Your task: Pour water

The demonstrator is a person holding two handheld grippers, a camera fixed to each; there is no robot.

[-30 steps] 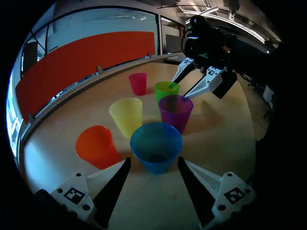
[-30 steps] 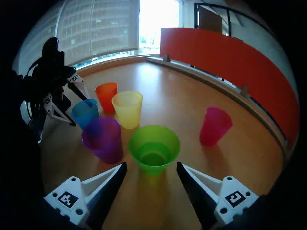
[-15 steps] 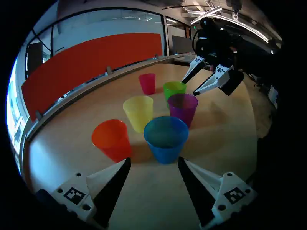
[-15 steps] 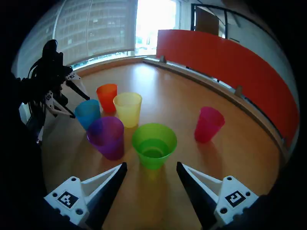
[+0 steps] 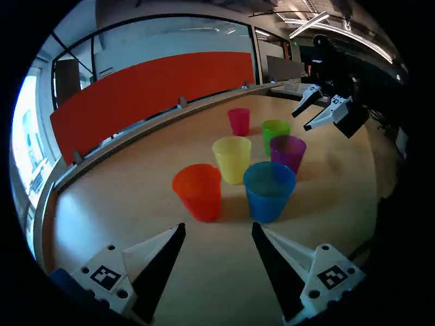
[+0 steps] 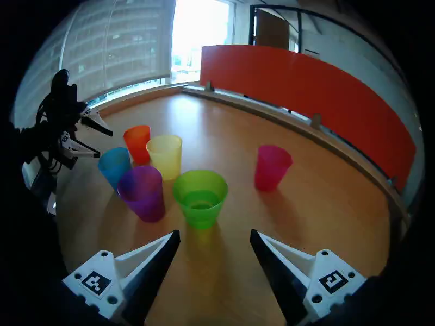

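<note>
Several plastic cups stand upright on a wooden table [image 5: 125, 179]. In the left gripper view, the blue cup [image 5: 269, 191] and orange cup [image 5: 199, 192] are nearest, with the yellow [image 5: 232, 158], purple [image 5: 287, 152], green [image 5: 275, 133] and pink [image 5: 238, 120] cups behind. My left gripper [image 5: 217, 231] is open, a short way back from the blue and orange cups. In the right gripper view, the green cup [image 6: 200, 198] holds a little liquid, with the purple cup [image 6: 142, 192] to its left and the pink cup [image 6: 271, 167] apart. My right gripper [image 6: 213, 234] is open, just short of the green cup.
An orange-red panel [image 5: 157, 87] runs along the table's far edge. Large windows [image 6: 125, 49] lie beyond the table. The other gripper hangs over the table's far side in each view: the right gripper [image 5: 318, 111] and the left gripper [image 6: 87, 136], both held by a dark-sleeved person.
Both grippers have drawn back from the cups, which now look smaller and farther. The cups have not moved and both grippers stay open.
</note>
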